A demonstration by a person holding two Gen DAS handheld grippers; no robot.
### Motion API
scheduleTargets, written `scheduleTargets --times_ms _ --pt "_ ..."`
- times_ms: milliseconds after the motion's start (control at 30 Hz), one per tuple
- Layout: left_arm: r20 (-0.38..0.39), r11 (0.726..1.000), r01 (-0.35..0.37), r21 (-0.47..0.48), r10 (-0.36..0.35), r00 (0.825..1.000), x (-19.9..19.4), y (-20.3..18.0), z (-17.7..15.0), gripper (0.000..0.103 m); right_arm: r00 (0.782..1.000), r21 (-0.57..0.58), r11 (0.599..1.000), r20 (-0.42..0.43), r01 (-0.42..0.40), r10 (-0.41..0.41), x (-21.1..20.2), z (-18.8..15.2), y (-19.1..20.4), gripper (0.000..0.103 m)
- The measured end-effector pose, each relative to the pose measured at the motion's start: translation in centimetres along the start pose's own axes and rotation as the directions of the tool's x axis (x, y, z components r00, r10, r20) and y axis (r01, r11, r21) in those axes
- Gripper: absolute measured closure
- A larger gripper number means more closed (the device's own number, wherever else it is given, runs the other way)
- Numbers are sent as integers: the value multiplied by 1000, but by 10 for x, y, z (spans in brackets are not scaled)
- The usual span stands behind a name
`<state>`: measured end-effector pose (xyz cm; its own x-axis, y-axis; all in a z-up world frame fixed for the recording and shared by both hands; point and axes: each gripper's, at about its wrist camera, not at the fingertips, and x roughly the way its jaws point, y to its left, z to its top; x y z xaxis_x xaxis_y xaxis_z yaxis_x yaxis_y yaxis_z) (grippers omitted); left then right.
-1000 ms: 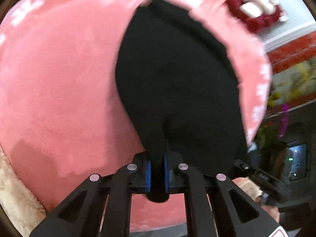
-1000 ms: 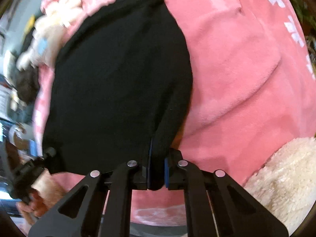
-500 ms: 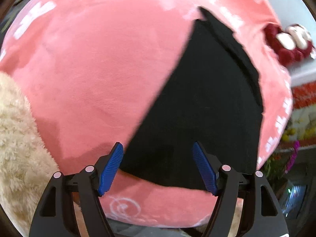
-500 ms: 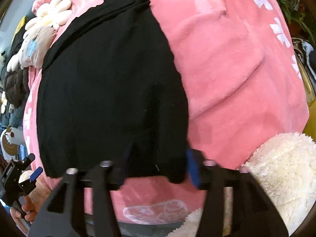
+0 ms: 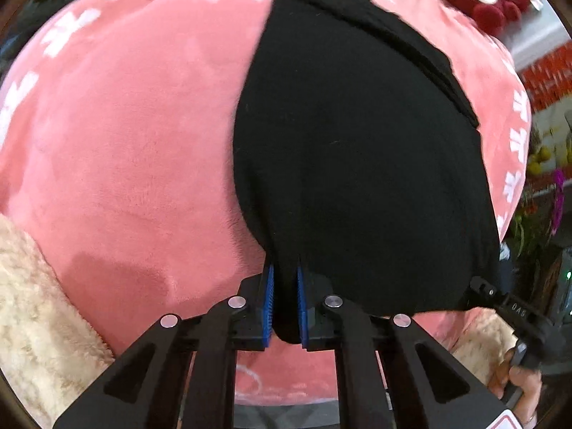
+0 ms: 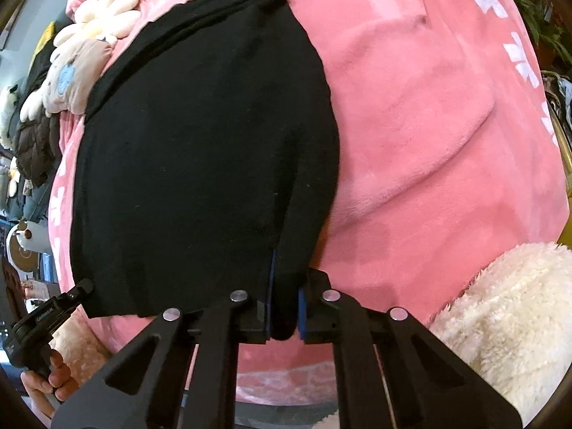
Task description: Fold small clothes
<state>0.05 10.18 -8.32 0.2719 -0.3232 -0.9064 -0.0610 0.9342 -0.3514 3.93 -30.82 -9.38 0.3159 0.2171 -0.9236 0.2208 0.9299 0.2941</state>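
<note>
Between your black tongs' blue pads (image 5: 269, 307) sits a plain black garment (image 5: 357, 164). Beyond it spreads a pink blanket (image 5: 136, 143) with white motifs; beside the tongs, cream fleece (image 6: 500, 321).

Surface: pink fleece blanket (image 5: 136, 136) with white marks.
On it: black garment (image 5: 357, 164); cream fluffy fabric (image 6: 500, 314) at edge.

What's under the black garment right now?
The black garment lies on a pink fleece blanket, which shows on all sides of it. Whatever lies directly beneath the black cloth is covered, so I cannot tell.
</note>
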Motion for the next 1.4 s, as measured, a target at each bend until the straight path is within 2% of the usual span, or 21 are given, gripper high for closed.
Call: scheduleTargets --times_ms 167,533,833,1100,1400 --pt "43 997 -32 72 29 999 -23 -23 6 96 998 7 999 35 -51 51 -24 -4 -1 97" --pt "88 994 -27 103 18 996 -72 -29 12 97 990 -7 993 80 -116 116 -62 -9 1 98" --pt "91 993 -26 113 15 996 -85 -31 12 97 986 -50 990 94 -131 135 -79 -24 -5 98" --pt "74 994 -19 108 11 997 -101 -26 -3 97 982 -61 985 82 -164 169 -101 -37 -8 98" --pt "57 995 21 93 -26 998 -139 -16 -41 97 977 -50 980 86 -191 195 -140 -77 -15 98"
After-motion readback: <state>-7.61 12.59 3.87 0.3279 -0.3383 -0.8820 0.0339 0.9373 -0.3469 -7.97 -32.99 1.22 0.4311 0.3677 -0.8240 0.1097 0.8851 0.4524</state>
